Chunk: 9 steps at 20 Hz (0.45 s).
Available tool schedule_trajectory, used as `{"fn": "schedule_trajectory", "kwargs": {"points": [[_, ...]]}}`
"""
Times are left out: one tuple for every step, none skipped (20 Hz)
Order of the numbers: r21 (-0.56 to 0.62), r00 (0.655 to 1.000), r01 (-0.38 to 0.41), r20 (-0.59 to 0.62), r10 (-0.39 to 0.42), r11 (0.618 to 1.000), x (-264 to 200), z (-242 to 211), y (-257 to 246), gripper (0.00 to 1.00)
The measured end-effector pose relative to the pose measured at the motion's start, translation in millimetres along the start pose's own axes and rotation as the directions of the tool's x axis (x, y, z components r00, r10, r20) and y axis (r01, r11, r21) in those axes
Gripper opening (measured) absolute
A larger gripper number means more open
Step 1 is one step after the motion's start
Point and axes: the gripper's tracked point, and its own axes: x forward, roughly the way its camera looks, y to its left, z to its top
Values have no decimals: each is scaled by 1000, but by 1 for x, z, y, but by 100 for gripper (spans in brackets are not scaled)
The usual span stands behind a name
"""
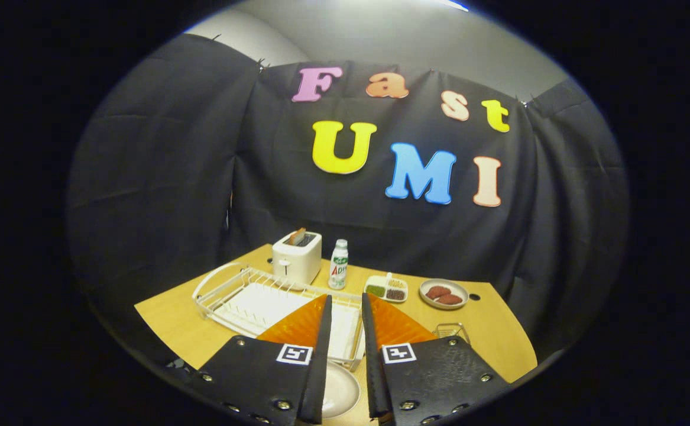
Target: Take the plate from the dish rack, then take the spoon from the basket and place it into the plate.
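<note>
A white wire dish rack point(244, 299) lies on the wooden table, beyond and to the left of my fingers, with a white mat inside it. A pale round plate point(340, 390) rests flat on the table just in front of the rack, seen low down in the gap between my two fingers. My gripper point(345, 296) hovers above the table and is open, a narrow gap between its fingers and nothing held in it. A small wire basket point(452, 329) peeks out just beyond my right finger; what it holds is hidden.
Behind the rack stands a white toaster point(297, 255) with a slice in its slot, and a small bottle point(339, 264) beside it. A divided dish point(386, 288) and a small plate of reddish food point(443, 293) sit further right. The table's edge point(516, 349) runs close on the right.
</note>
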Motion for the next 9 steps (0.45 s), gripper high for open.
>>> {"fn": "schedule_trajectory", "kwargs": {"points": [[11,999,15,33,-16,1000,3,15,-9,29],[24,998,33,60,-35,999,2,28,-19,29],[38,995,62,81,-65,997,4,38,-29,47],[50,991,91,94,-95,995,5,45,-43,64],[64,989,104,100,-110,993,9,50,-50,67],[76,987,115,108,-123,990,10,54,-57,67],[83,984,126,117,-135,989,11,57,-66,67],[88,981,138,125,-148,987,11,60,-75,73],[93,978,150,133,-161,984,12,66,-84,73]]}}
